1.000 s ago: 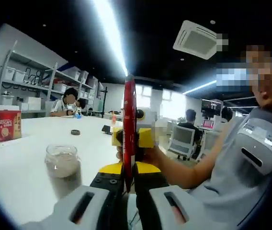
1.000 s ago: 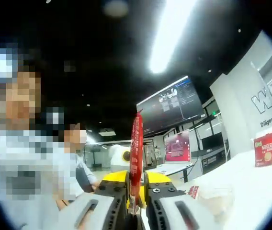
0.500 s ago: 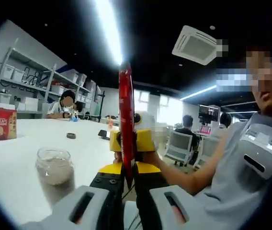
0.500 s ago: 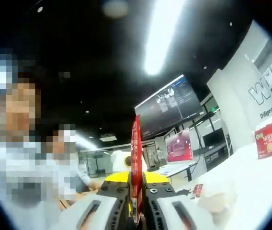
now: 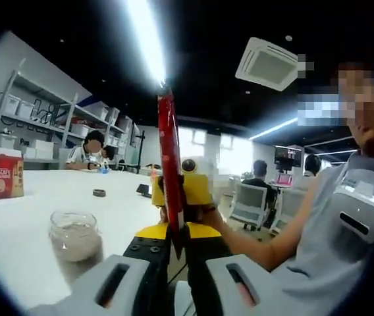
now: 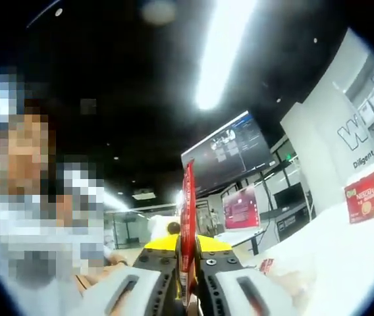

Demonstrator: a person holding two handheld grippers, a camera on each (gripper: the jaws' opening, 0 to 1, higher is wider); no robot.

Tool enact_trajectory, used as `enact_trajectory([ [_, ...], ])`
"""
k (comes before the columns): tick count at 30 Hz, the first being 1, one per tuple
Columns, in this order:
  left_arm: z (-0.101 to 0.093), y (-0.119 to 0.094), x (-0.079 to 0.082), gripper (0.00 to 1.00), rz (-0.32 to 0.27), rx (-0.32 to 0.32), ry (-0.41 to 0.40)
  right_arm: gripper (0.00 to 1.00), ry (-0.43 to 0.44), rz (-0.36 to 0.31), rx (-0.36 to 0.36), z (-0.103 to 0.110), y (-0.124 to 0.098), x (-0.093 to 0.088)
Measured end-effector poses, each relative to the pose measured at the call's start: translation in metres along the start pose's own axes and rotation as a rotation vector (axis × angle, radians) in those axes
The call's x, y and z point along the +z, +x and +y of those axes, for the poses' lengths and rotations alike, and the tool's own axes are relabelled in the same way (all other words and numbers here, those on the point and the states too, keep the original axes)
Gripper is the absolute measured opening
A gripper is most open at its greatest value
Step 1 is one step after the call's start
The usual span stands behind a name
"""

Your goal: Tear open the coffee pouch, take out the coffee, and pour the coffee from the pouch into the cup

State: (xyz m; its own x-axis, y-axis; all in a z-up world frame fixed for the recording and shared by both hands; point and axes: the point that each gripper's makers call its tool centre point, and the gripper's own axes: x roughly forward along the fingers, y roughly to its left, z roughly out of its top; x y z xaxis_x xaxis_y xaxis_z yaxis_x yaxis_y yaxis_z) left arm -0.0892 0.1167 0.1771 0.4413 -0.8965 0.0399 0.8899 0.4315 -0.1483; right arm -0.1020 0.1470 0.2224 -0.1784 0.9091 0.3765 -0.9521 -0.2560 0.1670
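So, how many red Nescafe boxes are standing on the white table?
1. The red Nescafe box stands on the white table, far from the glass cup. The right gripper view shows the same box. Other boxes may be hidden outside the views.

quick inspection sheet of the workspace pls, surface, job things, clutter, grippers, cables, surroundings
surface: white table, mostly bare.
job's things: thin red coffee pouch, seen edge-on and upright, clamped by both grippers; clear glass cup with pale powder in it stands on the table.
clutter: red Nescafe box, small dark round object, dark flat item on the table.
grippers: left gripper shut on the pouch; right gripper shut on it too, also seen from the left gripper view beyond the pouch.
cables: nothing seen.
surroundings: shelving with white bins, large wall screen, ceiling strip light, seated people at desks.
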Motion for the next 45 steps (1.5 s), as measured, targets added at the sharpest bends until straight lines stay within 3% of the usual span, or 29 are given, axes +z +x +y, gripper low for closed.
enact_trajectory([
  [11, 0.009, -0.003, 0.005, 0.10, -0.018, 0.036, 0.002, 0.10, -0.023, -0.077, -0.017, -0.001, -0.001, 0.007],
  [14, 0.010, -0.004, 0.011, 0.09, -0.044, 0.050, 0.009, 0.11, -0.032, -0.025, -0.019, 0.000, 0.001, -0.007],
  [17, 0.009, -0.004, 0.009, 0.09, -0.029, 0.038, -0.008, 0.10, -0.008, -0.033, -0.015, 0.001, 0.000, -0.008],
  [20, 0.007, -0.005, 0.008, 0.11, -0.036, 0.008, 0.031, 0.10, 0.006, -0.019, -0.013, 0.003, -0.001, -0.008],
  [21, 0.007, -0.009, 0.010, 0.16, -0.045, 0.003, 0.027, 0.10, -0.002, -0.024, -0.019, 0.003, -0.002, -0.006],
  [23, 0.008, -0.017, 0.015, 0.38, -0.071, -0.007, 0.017, 0.10, -0.006, -0.024, -0.025, 0.002, -0.006, -0.004],
  [24, 0.008, -0.022, 0.017, 0.39, -0.075, -0.007, 0.016, 0.10, -0.005, -0.021, -0.025, 0.002, -0.008, -0.004],
  [27, 0.017, -0.033, 0.034, 0.34, -0.144, 0.050, 0.004, 0.09, 0.002, 0.019, -0.010, -0.004, -0.015, -0.013],
  [29, 0.016, -0.036, 0.041, 0.29, -0.180, 0.045, -0.012, 0.09, 0.000, 0.036, -0.001, -0.003, -0.014, -0.021],
  [30, 0.013, -0.037, 0.044, 0.28, -0.191, 0.024, -0.033, 0.09, -0.006, 0.063, 0.011, -0.002, -0.012, -0.035],
  [33, 0.007, -0.030, 0.039, 0.27, -0.171, 0.010, -0.028, 0.10, -0.008, 0.083, 0.020, -0.004, -0.010, -0.049],
  [37, 0.007, -0.023, 0.033, 0.16, -0.142, 0.030, -0.003, 0.10, 0.014, 0.089, 0.025, -0.007, -0.009, -0.056],
  [40, 0.004, -0.020, 0.030, 0.11, -0.130, 0.008, -0.017, 0.10, 0.033, 0.083, 0.025, -0.009, -0.012, -0.058],
  [45, 0.007, -0.018, 0.032, 0.11, -0.144, 0.036, -0.024, 0.11, 0.034, 0.002, 0.023, -0.012, -0.015, -0.053],
])
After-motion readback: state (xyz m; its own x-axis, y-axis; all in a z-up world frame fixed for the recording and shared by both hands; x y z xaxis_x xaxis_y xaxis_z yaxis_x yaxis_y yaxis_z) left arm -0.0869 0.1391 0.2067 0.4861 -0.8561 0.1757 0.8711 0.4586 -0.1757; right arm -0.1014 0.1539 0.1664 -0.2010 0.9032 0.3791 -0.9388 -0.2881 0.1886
